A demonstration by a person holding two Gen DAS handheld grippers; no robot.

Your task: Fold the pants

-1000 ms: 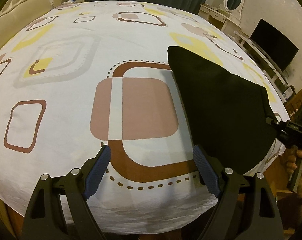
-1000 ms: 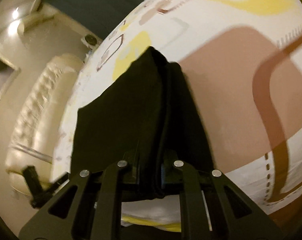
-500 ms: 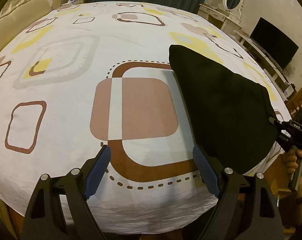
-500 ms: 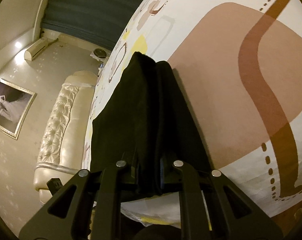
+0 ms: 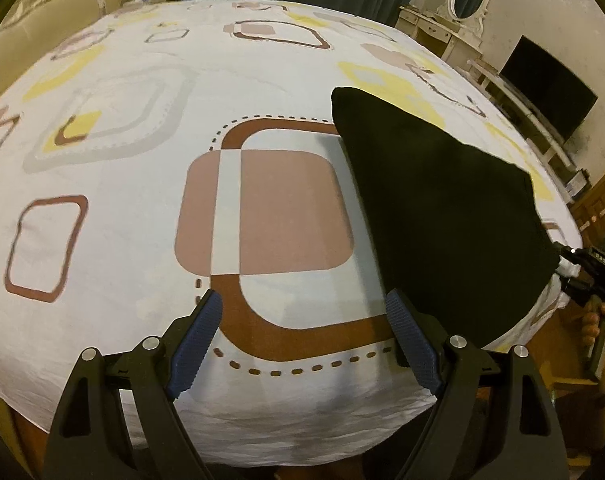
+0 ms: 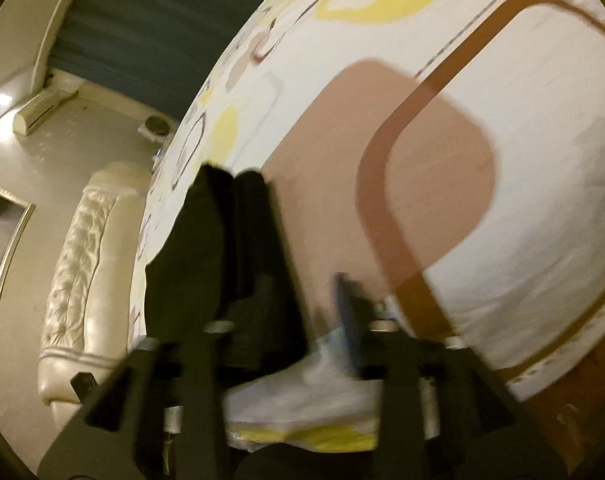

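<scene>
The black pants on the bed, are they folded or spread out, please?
Folded: the black pants lie as one compact dark panel on the patterned bedsheet.

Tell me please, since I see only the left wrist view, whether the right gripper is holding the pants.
Observer: No. The right gripper has just been opening its jaws, and its blue right pad stands clear of the pants.
Operator: Is anything between the jaws?
Observer: The pants' edge lies beside the left finger, then bare sheet. The picture is blurred, so I cannot tell whether that finger touches the cloth.
Operator: How do the pants look from that side?
Observer: Two thick folds lie side by side, running away from the gripper.
</scene>
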